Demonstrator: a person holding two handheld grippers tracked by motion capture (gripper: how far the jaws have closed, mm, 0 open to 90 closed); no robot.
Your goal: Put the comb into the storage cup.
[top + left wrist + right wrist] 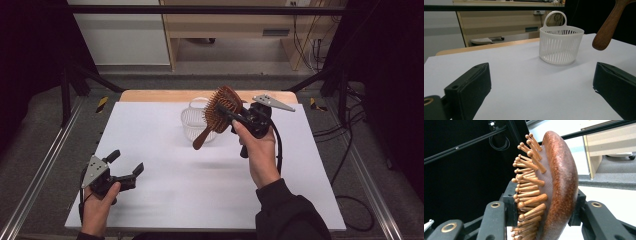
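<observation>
Wooden hairbrush (222, 110), peg bristles, pinched in right claw (231, 116)

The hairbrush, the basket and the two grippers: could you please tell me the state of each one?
Wooden hairbrush: lifted off the table, clamped by its head, handle hanging down over the basket.
White basket: upright on the table, looks empty.
Right gripper: shut on the wooden hairbrush, held up in the air.
Left gripper: open, holding nothing, low over the table.
</observation>
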